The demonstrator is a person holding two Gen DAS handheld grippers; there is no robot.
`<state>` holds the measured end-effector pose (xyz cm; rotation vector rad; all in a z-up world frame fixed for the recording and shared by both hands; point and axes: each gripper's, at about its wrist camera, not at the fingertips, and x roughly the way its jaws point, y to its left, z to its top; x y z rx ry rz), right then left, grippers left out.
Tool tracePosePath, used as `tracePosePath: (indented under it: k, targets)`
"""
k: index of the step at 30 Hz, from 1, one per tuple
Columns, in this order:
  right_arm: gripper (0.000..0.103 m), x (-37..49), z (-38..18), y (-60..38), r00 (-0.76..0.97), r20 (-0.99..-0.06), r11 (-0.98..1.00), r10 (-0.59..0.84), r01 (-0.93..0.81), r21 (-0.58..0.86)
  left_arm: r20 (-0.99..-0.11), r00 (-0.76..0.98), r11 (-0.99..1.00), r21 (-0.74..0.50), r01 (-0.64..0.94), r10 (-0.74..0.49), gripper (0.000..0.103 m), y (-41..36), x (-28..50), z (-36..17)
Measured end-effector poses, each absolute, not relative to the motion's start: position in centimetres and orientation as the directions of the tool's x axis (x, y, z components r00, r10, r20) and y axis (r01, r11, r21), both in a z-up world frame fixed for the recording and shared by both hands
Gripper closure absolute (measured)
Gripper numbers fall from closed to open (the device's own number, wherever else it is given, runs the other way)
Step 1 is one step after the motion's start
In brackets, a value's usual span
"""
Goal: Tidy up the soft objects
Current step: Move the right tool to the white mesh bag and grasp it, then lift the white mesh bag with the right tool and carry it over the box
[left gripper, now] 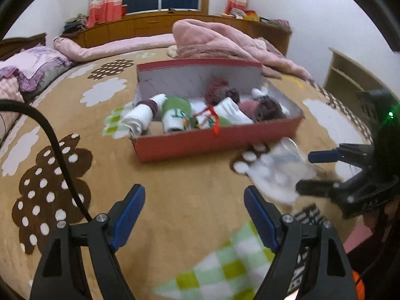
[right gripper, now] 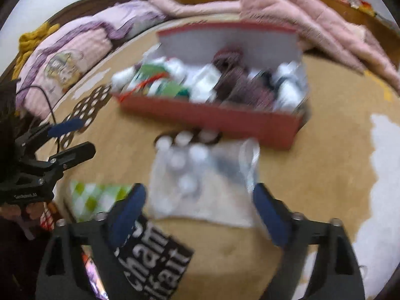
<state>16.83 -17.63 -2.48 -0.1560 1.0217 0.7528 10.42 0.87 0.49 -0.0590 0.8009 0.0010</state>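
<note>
A red cardboard box (left gripper: 215, 141) stands on the tan bedspread and holds several rolled socks and knit items, white, green and maroon (left gripper: 175, 115). It also shows, blurred, in the right wrist view (right gripper: 212, 117). A clear plastic bag (left gripper: 277, 172) lies on the bed just in front of the box's right end; in the right wrist view (right gripper: 202, 182) it lies right before the fingers. My left gripper (left gripper: 195, 215) is open and empty, short of the box. My right gripper (right gripper: 200, 212) is open, its fingers on either side of the bag's near edge.
A pink quilt (left gripper: 225, 42) is heaped behind the box. Pillows (left gripper: 32, 67) lie at the left by the headboard. A black printed item (right gripper: 155, 262) lies under the right gripper. A wooden cabinet (left gripper: 350, 75) stands off the bed's right edge.
</note>
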Motion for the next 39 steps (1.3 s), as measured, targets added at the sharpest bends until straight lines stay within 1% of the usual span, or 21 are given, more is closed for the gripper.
tracePosePath:
  k: [2,4,5,6,7,8,9,10,12,19,21,26,30,32,34,35,37,39]
  targets:
    - [0.012,16.2,-3.2,-16.8,0.27,-0.828,0.723,0.491,-0.656,0.215,-0.721,0.692,0.999,-0.033,-0.004,-0.021,0.018,0.1,9.7,0.3]
    - [0.012,15.6,-3.7,-15.9,0.291,-0.839,0.722,0.459,-0.673,0.162,-0.722,0.691,0.999,-0.035,0.008,-0.03,0.018,-0.4,9.3,0.3]
    - [0.013,15.4,-3.9,-15.6,0.304,-0.841,0.725,0.447,-0.674,0.141,-0.725,0.688,0.999,-0.037,0.012,-0.035,0.018,-0.7,9.2,0.3]
    - [0.034,15.1,-4.0,-15.4,0.336,-0.841,0.741,0.424,-0.663,0.109,-0.726,0.687,0.999,-0.032,0.012,-0.031,0.018,-1.0,9.2,0.4]
    - [0.076,15.1,-4.1,-15.3,0.365,-0.844,0.761,0.394,-0.644,0.077,-0.725,0.688,1.0,-0.022,0.012,-0.025,0.018,-1.3,9.2,0.4]
    - [0.091,15.2,-4.0,-15.1,0.392,-0.844,0.776,0.367,-0.629,0.045,-0.724,0.689,1.0,-0.006,0.019,-0.018,0.018,-1.6,9.1,0.6]
    - [0.094,15.3,-3.8,-15.1,0.396,-0.843,0.783,0.365,-0.62,0.048,-0.723,0.691,1.0,0.004,0.024,-0.014,0.018,-1.9,9.1,0.7]
    - [0.096,15.5,-3.5,-15.5,0.371,-0.839,0.783,0.398,-0.613,0.1,-0.721,0.692,1.0,0.008,0.027,-0.013,0.018,-2.0,9.1,0.8]
    - [0.097,15.6,-2.6,-16.0,0.361,-0.828,0.785,0.429,-0.602,0.144,-0.719,0.695,1.0,0.008,0.026,-0.012,0.018,-2.1,9.1,1.1]
    - [0.097,15.1,1.6,-16.7,0.404,-0.77,0.779,0.494,-0.598,0.185,-0.703,0.711,1.0,-0.008,0.001,-0.006,0.018,-1.9,9.0,2.6]
    - [0.097,15.0,3.3,-17.1,0.433,-0.739,0.778,0.517,-0.597,0.194,-0.692,0.722,1.0,-0.01,-0.006,-0.002,0.018,-1.9,8.9,3.4]
    - [0.097,14.9,7.4,-18.5,0.517,-0.652,0.782,0.555,-0.591,0.197,-0.615,0.788,0.999,-0.049,-0.021,-0.014,0.018,-1.3,8.5,6.9]
    - [0.096,15.0,9.0,-19.3,0.544,-0.613,0.789,0.574,-0.569,0.234,-0.57,0.822,0.998,-0.057,-0.028,-0.01,0.018,-0.9,8.5,8.5]
    - [0.096,14.9,9.4,-19.8,0.552,-0.59,0.787,0.589,-0.556,0.266,-0.547,0.837,0.995,-0.094,-0.037,-0.02,0.018,-0.4,8.3,8.9]
    - [0.096,14.8,9.6,-19.9,0.558,-0.567,0.779,0.606,-0.56,0.282,-0.513,0.857,0.987,-0.158,-0.035,-0.052,0.018,0.1,8.0,9.4]
    - [0.096,14.5,9.5,-20.0,0.568,-0.551,0.775,0.612,-0.569,0.274,-0.492,0.868,0.981,-0.19,-0.029,-0.069,0.018,0.3,7.8,9.6]
    - [0.096,14.3,9.2,-19.7,0.584,-0.556,0.787,0.591,-0.569,0.238,-0.456,0.883,0.972,-0.236,-0.005,-0.106,0.018,0.6,7.5,9.5]
    - [0.096,14.1,8.7,-19.5,0.586,-0.547,0.778,0.598,-0.589,0.219,-0.45,0.887,0.976,-0.218,0.0,-0.1,0.018,0.3,7.6,9.4]
